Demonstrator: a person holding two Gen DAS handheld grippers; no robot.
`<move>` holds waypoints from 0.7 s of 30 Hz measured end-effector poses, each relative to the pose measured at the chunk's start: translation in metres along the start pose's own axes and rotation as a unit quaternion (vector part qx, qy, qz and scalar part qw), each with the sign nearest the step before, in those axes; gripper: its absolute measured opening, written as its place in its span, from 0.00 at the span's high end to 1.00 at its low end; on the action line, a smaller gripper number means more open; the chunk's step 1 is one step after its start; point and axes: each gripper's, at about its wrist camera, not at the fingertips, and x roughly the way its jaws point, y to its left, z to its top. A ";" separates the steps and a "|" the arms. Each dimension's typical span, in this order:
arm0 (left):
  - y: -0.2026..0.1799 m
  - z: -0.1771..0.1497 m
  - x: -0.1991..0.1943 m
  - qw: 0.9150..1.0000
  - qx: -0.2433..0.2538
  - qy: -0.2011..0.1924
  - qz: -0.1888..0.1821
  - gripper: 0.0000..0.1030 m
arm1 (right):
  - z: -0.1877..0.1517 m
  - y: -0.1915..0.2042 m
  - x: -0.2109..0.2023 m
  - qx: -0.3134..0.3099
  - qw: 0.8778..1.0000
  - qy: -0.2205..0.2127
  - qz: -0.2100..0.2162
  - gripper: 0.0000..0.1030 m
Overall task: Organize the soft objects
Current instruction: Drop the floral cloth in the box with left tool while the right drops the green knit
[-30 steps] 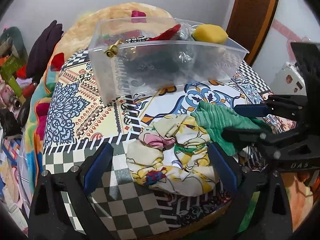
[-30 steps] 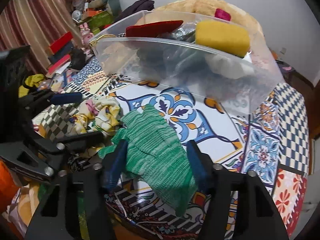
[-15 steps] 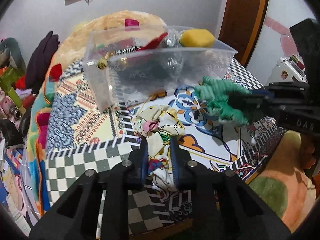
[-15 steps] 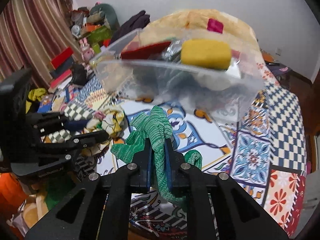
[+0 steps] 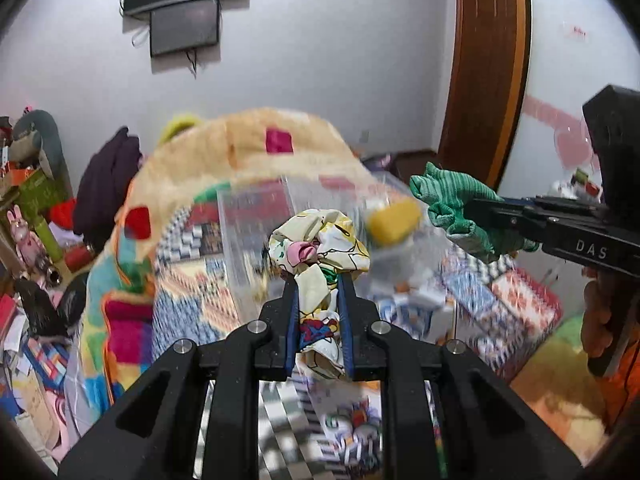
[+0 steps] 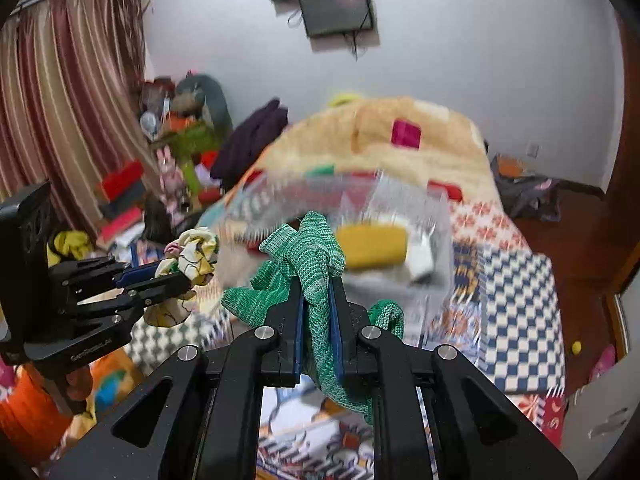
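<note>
My left gripper (image 5: 319, 280) is shut on a yellow floral cloth (image 5: 320, 246) and holds it in the air in front of the clear plastic bin (image 5: 256, 236). My right gripper (image 6: 317, 280) is shut on a green knitted cloth (image 6: 304, 256), also lifted toward the bin (image 6: 400, 200). In the left wrist view the right gripper (image 5: 472, 204) shows at right with the green cloth (image 5: 452, 200). In the right wrist view the left gripper (image 6: 176, 270) shows at left with the floral cloth (image 6: 192, 252). A yellow sponge (image 6: 372, 246) lies in the bin.
The bin stands on a table under a patterned cloth (image 6: 516, 292). Behind it is a tan blanket heap (image 5: 256, 148). Clutter of toys and books (image 6: 160, 168) fills the left side. A wooden door (image 5: 484, 64) is at right.
Both grippers have risen from the table with their cloths and now point at the bin from higher up. One second ago both were open around the cloths on the table.
</note>
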 end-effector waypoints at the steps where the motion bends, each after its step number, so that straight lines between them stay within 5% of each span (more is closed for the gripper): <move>1: 0.002 0.006 -0.001 1.000 -0.003 -0.008 0.002 0.83 | 0.005 -0.001 -0.002 0.002 1.000 -0.009 -0.001 0.90; 11: 0.017 0.042 0.021 0.999 -0.016 -0.035 0.012 0.83 | 0.038 -0.001 0.009 0.005 0.999 -0.043 -0.003 0.90; 21: 0.024 0.045 0.083 1.000 -0.014 0.019 0.013 0.83 | 0.049 0.004 0.059 -0.020 1.000 -0.008 -0.005 0.90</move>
